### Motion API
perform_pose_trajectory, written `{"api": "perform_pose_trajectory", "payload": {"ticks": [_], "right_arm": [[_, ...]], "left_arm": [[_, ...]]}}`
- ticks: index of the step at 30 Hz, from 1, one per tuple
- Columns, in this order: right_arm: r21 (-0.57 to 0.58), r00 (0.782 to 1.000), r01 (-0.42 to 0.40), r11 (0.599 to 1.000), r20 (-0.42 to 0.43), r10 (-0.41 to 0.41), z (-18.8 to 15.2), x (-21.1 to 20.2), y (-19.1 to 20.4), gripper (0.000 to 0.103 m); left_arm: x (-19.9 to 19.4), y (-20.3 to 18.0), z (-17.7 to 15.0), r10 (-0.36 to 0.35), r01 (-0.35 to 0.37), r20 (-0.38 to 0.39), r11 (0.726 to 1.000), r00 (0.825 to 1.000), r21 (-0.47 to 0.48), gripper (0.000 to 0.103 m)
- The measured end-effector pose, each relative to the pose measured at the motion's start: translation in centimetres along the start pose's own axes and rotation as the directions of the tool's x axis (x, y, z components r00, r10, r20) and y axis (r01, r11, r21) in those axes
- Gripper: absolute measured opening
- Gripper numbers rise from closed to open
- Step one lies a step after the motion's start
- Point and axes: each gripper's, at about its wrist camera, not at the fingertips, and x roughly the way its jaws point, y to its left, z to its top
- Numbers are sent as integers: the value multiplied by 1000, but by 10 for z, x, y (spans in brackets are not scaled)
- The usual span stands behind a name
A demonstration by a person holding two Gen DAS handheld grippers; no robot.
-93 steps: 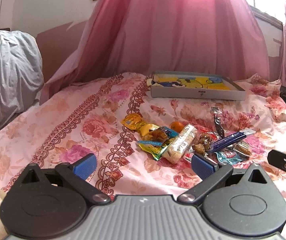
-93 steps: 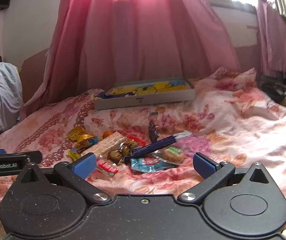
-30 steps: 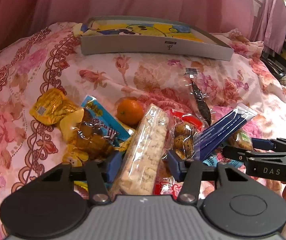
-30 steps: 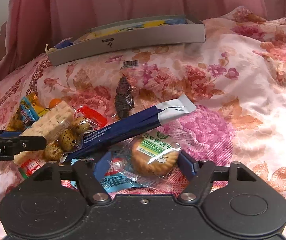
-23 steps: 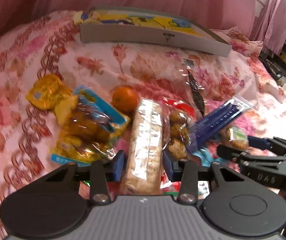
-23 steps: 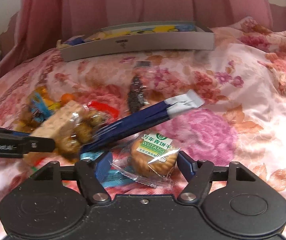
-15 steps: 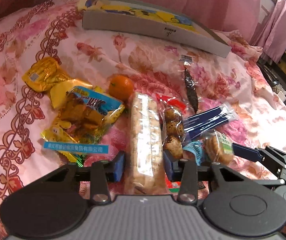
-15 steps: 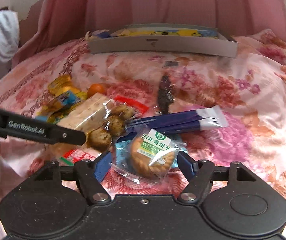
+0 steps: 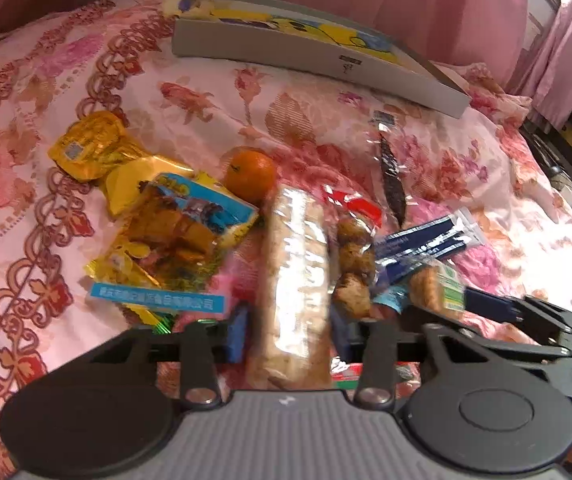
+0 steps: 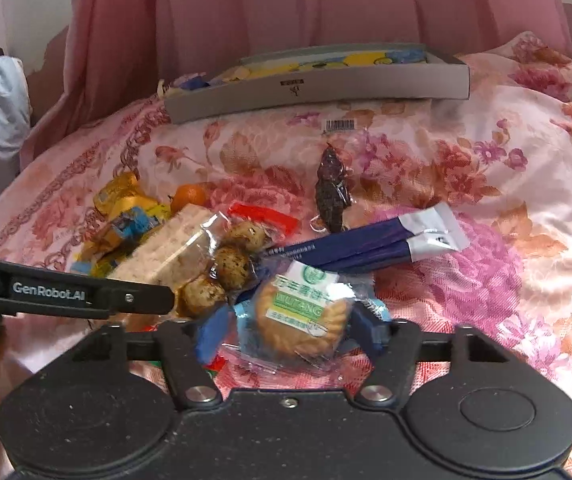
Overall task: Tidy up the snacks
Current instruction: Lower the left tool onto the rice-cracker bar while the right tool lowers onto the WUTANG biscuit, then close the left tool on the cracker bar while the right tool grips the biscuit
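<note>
1. The snacks lay heaped on a floral bedspread (image 10: 505,128). The long clear-wrapped cracker bar (image 9: 293,280) was clamped between the blue pads of the left gripper (image 9: 289,332), whose jaws were narrowed to the pack's width.
2. The round wrapped biscuit (image 10: 301,312) was pinched between the pads of the right gripper (image 10: 286,332), whose jaws were closed partway onto its wrapper.
3. The step was judged to be the grasp of two items at once. A lift clear of the pile and a carry to the shallow grey box (image 10: 317,84) at 12 o'clock were judged to come next.
4. Touching the bar at 3 o'clock was a pack of speckled eggs (image 9: 351,264). An orange (image 9: 250,172) lay at 11 o'clock, and blue stick sachets (image 10: 365,244) at 1 o'clock of the biscuit.
5. A pink curtain (image 10: 325,4) hung behind the bed.
</note>
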Motion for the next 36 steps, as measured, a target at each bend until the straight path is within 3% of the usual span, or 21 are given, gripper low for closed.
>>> {"api": "perform_pose_trajectory", "payload": {"ticks": [3,9,19,28,32,36], "right_arm": [[-26,1000,-2,1000,9,2,-1,-1,4,61],[-82,999,-3,997,39,7,-2,-9,14,58],[-204,998,43,978,43,-35,-9,-15,30,53],[-271,994,100,957,61,-87,-14,-12,36,51],[-334,990,133,933,79,-113,-17,-14,43,51],[-429,980,191,883,129,-150,-21,-18,53,51]], "left_arm": [[-3,-4,-2,6,-6,-7,1000,1000,12,41],[-15,-2,-8,-39,37,-32,997,999,-68,41],[-33,0,-24,-49,41,-48,987,998,-153,41],[-52,-6,-35,-24,20,-24,992,999,-124,40],[-66,-7,-38,-55,56,9,989,998,-140,40],[-73,-9,-40,-78,85,55,986,995,-140,40]]}}
